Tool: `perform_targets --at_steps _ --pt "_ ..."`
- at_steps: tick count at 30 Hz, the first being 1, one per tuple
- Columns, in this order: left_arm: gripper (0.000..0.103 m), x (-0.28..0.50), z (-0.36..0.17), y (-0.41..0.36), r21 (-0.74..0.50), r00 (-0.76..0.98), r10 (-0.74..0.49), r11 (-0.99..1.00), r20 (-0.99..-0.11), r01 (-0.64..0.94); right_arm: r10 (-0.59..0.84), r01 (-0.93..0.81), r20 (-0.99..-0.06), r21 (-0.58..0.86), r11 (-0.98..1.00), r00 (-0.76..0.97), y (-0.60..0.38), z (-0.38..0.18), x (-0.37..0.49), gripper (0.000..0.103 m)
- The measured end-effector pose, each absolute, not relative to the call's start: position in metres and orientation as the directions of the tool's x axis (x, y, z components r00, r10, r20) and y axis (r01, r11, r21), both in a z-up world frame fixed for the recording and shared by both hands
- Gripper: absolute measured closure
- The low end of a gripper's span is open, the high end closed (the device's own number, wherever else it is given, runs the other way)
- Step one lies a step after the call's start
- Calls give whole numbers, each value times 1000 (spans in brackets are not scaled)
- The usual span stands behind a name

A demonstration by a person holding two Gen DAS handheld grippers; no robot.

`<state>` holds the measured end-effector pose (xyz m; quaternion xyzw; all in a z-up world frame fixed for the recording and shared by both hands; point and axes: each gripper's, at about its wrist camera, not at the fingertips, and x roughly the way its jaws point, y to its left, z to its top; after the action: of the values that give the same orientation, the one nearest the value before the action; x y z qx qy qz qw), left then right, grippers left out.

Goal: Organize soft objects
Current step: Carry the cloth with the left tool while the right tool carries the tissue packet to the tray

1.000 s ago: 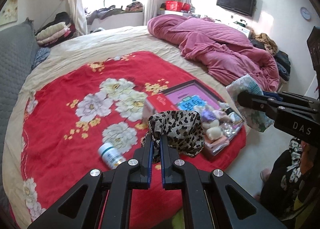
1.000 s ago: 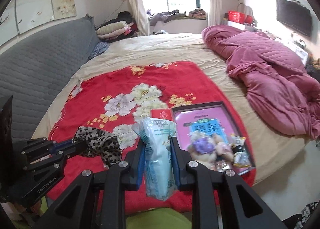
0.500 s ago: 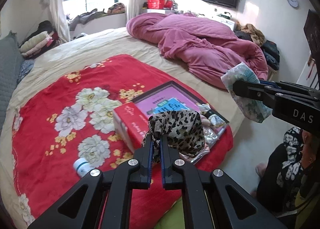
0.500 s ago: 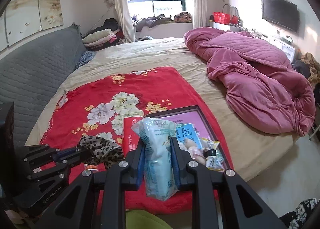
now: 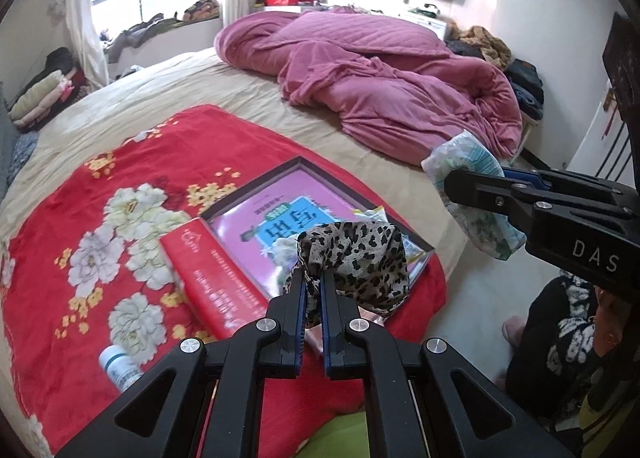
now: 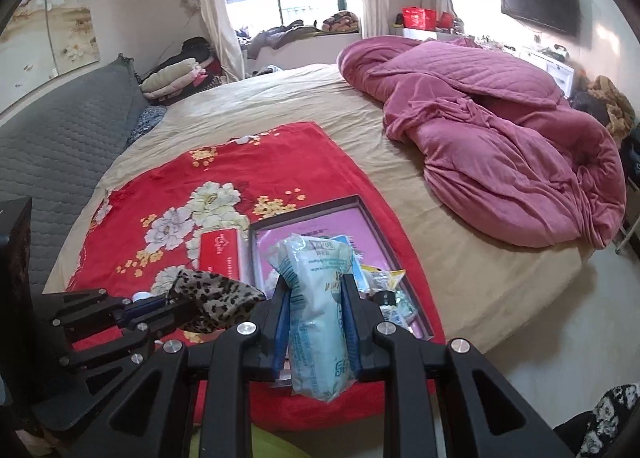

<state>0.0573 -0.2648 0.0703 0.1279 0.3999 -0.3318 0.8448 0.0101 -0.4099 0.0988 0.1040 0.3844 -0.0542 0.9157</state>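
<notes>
While both loads hang above tray (image 5: 256, 188), leopard cloth (image 5: 360, 258) is pinched by L gripper (image 5: 313, 278), tissue pack (image 6: 316, 298) clamped by R gripper (image 6: 316, 286); should be lowered slowly, w/ grip kept.

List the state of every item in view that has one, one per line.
Left gripper: shut on leopard-print fabric scrunchie, held up.
Right gripper: shut on pale blue plastic tissue pack, held up.
Dark-framed shallow box: open, small items inside.
Red rectangular box: closed, lying flat.
White small bottle: lying down.
</notes>
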Motion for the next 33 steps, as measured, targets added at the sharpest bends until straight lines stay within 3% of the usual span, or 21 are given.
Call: perform_targets --at_steps 15,33 --pt "97 69 44 -302 -51 422 -449 730 -788 682 -36 229 -732 166 959 681 -447 80 18 79" --pt "97 99 -29 -352 -34 344 -381 711 -858 703 -20 225 -777 158 961 630 -462 35 54 79"
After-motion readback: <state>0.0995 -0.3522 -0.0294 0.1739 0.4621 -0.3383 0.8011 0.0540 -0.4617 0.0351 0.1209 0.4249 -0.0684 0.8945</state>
